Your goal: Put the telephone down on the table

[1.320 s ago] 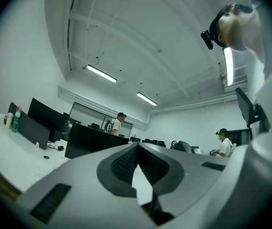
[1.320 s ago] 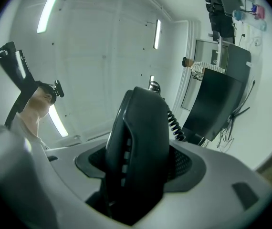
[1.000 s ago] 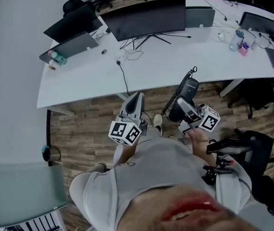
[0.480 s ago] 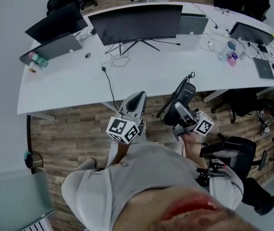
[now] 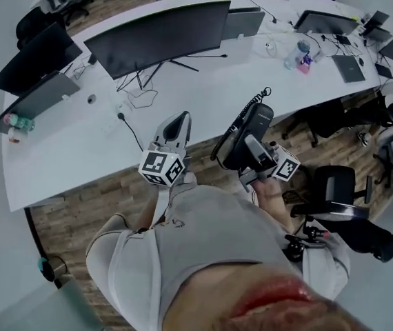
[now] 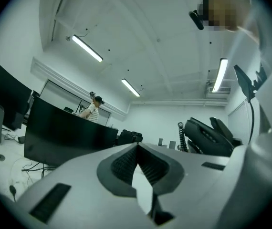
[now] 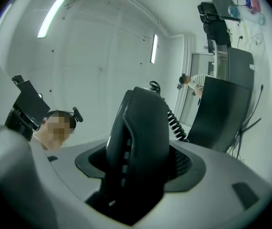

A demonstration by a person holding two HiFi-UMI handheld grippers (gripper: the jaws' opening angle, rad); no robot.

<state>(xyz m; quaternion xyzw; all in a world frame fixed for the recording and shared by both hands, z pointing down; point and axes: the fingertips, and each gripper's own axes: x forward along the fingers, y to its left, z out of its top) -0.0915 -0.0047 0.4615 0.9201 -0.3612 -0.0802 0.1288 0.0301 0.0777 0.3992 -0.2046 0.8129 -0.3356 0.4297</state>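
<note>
The right gripper [image 5: 253,156] is clamped on the black telephone [image 5: 247,131], held aloft over the white table's [image 5: 79,154] near edge with bare tabletop beyond, while the left gripper [image 5: 174,125], jaws together and empty, hovers to its left.

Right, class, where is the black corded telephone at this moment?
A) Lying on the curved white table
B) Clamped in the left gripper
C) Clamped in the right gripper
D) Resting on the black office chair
C: the right gripper has its jaws closed on the black corded telephone, which is not set down on the curved white table, and the left gripper is shut on nothing.
</note>
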